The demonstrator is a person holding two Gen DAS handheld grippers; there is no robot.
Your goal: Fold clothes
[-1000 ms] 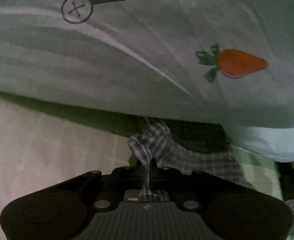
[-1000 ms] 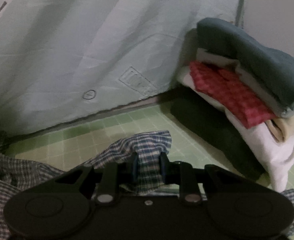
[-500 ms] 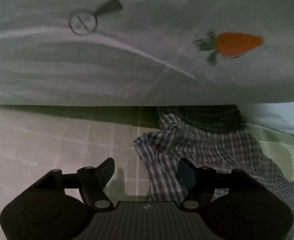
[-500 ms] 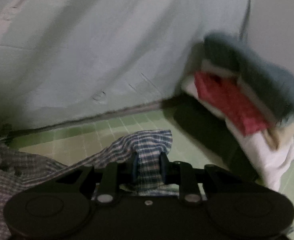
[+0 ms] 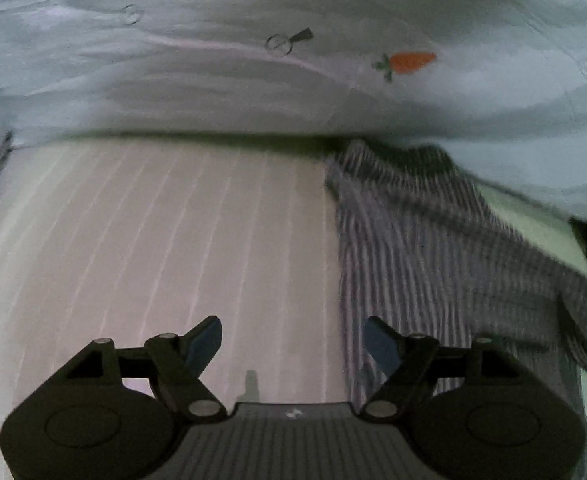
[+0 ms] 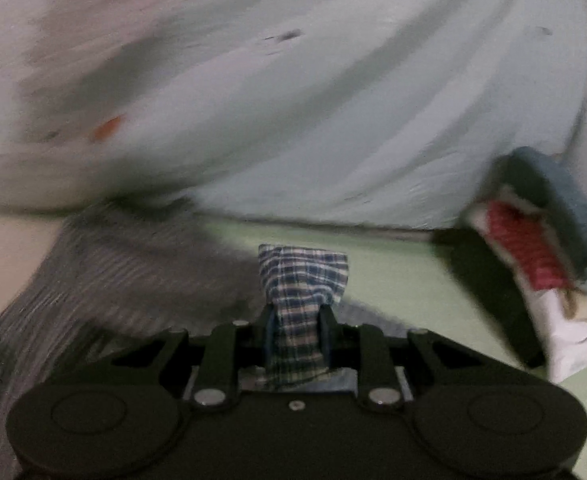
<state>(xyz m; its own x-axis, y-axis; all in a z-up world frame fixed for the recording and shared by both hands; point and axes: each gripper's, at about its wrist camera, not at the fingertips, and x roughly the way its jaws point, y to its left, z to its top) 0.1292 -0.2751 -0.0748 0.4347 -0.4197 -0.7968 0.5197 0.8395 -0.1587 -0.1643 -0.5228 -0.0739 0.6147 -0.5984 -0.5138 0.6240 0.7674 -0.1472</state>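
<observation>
Left tongs (image 5: 293, 344) had just been opening, stood wide, nothing between the jaws. Right tongs (image 6: 295, 332) were clamped narrow on a bunched corner of the plaid shirt (image 6: 303, 276). The shirt's body trailed left of that corner, across the green grid mat (image 6: 393, 280). Judgement: light, limp, thin cloth that will sag and slide, so grab an edge or corner, not mid-panel.

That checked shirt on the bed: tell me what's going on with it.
A person is folding it with two hand-held grippers. The right hand-held gripper is shut on a bunched edge of the checked shirt. The left hand-held gripper has just been opening; nothing is between its jaws. The shirt lies beside it on the bed sheet.
</observation>
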